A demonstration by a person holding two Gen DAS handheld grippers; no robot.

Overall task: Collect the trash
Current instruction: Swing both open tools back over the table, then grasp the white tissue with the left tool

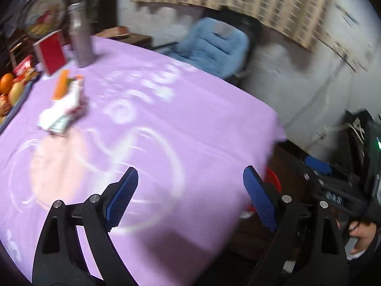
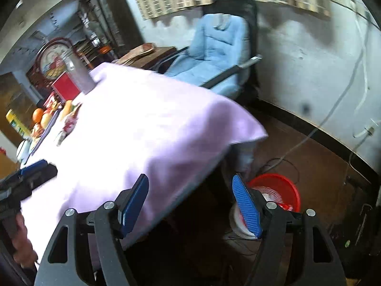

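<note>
A heap of wrappers (image 1: 64, 104), white, orange and red, lies on the purple tablecloth (image 1: 178, 119) at the far left; it also shows in the right wrist view (image 2: 67, 124). A red trash basket (image 2: 278, 190) stands on the floor by the table's right corner, its rim just visible in the left wrist view (image 1: 272, 178). My left gripper (image 1: 190, 178) is open and empty above the cloth, well short of the wrappers. My right gripper (image 2: 190, 186) is open and empty over the table's edge, the basket just right of it. The left gripper shows in the right wrist view (image 2: 35, 169).
A steel bottle (image 1: 79, 40), a red box (image 1: 51, 53) and a tray of fruit (image 1: 10, 88) stand at the table's far left. A blue-cushioned chair (image 1: 214, 45) stands behind the table. Cables (image 2: 309, 138) lie on the floor near the basket.
</note>
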